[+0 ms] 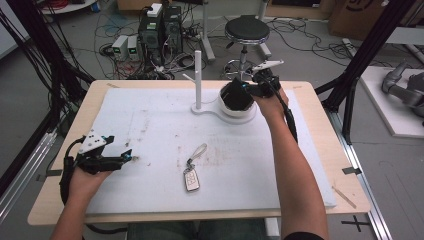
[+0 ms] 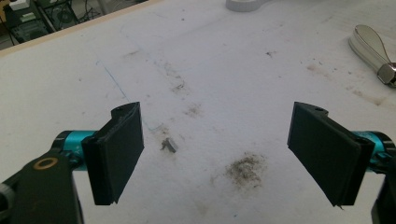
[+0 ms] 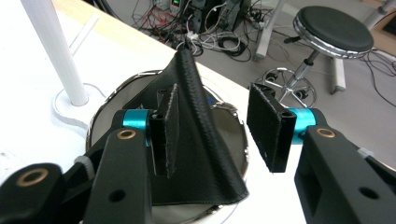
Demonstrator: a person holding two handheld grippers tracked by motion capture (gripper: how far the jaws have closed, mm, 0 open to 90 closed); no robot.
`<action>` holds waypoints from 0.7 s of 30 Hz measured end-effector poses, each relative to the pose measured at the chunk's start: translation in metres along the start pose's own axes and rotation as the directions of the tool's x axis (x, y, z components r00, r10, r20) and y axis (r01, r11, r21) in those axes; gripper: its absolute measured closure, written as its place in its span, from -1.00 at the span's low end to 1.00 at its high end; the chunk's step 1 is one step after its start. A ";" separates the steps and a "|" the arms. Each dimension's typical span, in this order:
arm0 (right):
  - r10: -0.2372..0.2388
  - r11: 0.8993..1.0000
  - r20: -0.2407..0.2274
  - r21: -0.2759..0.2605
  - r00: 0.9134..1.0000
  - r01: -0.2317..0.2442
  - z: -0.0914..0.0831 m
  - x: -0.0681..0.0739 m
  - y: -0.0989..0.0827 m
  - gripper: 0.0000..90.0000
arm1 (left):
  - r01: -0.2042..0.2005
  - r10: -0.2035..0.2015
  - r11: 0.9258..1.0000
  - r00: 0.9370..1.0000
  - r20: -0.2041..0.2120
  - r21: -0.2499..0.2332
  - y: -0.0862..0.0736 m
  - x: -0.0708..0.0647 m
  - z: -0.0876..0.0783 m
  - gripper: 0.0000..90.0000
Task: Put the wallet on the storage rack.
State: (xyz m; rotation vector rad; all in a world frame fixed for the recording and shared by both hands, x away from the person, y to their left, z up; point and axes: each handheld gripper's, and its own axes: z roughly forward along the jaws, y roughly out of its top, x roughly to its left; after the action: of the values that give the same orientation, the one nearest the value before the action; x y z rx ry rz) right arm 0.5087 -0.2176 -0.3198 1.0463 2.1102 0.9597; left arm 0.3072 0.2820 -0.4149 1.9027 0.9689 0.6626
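Note:
A black leather pouch [image 1: 236, 95] stands tented in the shiny round dish [image 1: 227, 114] of a white stand at the back of the table. My right gripper [image 1: 248, 88] is at that dish. In the right gripper view the pouch [image 3: 201, 154] leans against the left jaw, with a gap to the right jaw, so my right gripper [image 3: 215, 116] is open around it. A car key fob [image 1: 191, 179] with a pale strap lies mid-table. My left gripper [image 1: 126, 156] rests low at the table's left, and my left gripper [image 2: 215, 135] is open over the bare, stained mat.
A white post [image 1: 198, 75] with a side peg rises from the stand just left of the dish. The key strap [image 2: 369, 42] lies to the far right in the left gripper view. A stool [image 1: 246, 31], computers [image 1: 160, 30] and cables sit on the floor beyond the table.

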 end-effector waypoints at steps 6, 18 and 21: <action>0.029 0.999 0.000 -0.020 1.000 -0.029 -0.023 -0.011 -0.002 0.13 | -0.009 0.009 1.000 1.000 0.006 0.002 0.002 -0.003 0.002 -0.59; 0.071 0.993 -0.027 -0.091 0.997 -0.073 -0.070 -0.019 -0.024 -0.09 | -0.020 0.021 1.000 0.999 0.042 -0.015 0.016 -0.015 0.015 -0.59; 0.072 0.991 -0.036 -0.108 0.997 -0.075 -0.078 -0.018 -0.037 -0.11 | -0.023 0.024 1.000 0.998 0.053 -0.020 0.020 -0.019 0.019 -0.59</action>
State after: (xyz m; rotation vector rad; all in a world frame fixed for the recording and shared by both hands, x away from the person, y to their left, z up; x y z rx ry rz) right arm 0.4439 -0.2753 -0.3019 1.0660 2.0323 1.1211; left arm 0.3187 0.2512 -0.4076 1.9081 0.9043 0.6294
